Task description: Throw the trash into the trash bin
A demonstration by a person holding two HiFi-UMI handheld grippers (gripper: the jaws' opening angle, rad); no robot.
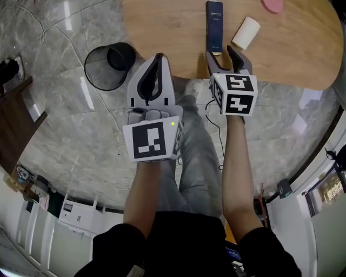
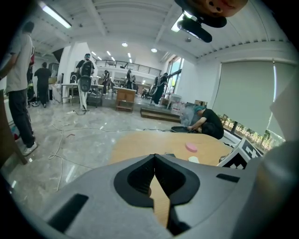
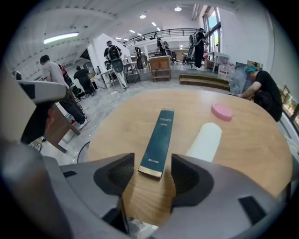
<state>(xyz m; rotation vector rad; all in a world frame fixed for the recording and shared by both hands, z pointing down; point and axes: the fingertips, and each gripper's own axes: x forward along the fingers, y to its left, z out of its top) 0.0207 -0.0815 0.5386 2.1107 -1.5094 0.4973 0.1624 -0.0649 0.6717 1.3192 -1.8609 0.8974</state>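
A long dark teal box lies on the round wooden table, with a white paper cup on its side to the right of it. My right gripper hovers at the table's near edge, open, its jaws standing either side of the near end of the box without touching it. Just right of the jaws lies the cup. My left gripper is shut and empty, held over the floor by the table edge. The black mesh trash bin stands on the floor to its left.
A pink disc lies at the table's far side. Cables run across the marble floor. Dark wooden furniture stands at the left. A person crouches beyond the table, and others stand far back in the hall.
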